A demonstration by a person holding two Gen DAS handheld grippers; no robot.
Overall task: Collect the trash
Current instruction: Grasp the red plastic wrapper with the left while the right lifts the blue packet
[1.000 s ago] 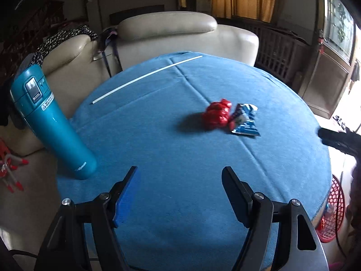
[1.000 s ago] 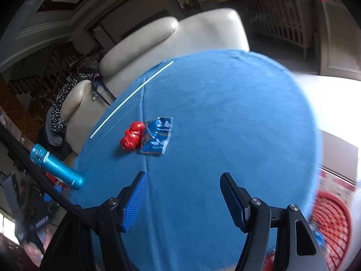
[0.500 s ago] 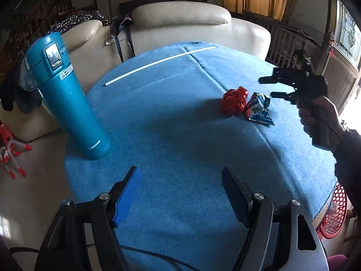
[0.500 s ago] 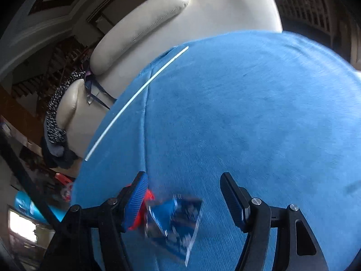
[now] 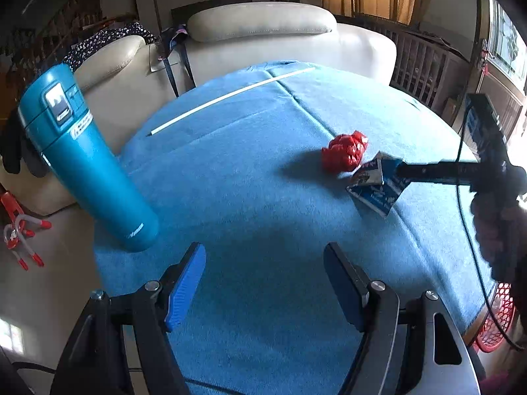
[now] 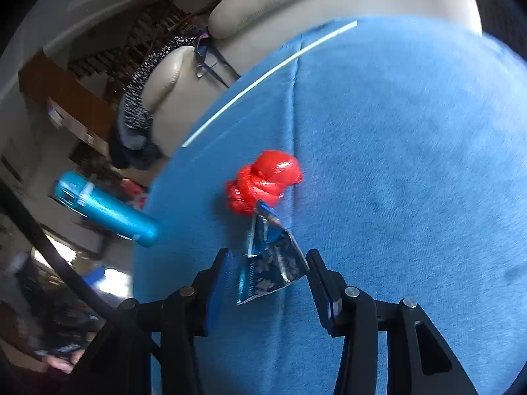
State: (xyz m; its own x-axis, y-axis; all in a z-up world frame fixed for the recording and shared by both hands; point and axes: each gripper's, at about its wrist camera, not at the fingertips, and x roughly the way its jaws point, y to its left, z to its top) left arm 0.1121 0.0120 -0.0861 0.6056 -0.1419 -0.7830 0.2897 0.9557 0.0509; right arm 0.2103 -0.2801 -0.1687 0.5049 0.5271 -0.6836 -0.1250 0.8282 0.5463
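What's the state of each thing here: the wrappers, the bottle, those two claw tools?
Blue snack wrapper: crumpled, empty-looking, between the right gripper's fingers, partly raised off the cloth.
Red plastic wrapper: balled up, lying on the blue tablecloth.
Teal thermos bottle: upright, lid closed.
Right gripper: partly closed around the wrapper; a firm pinch cannot be told.
Left gripper: open, empty, above the cloth.
Red basket: beside the table, contents hidden.
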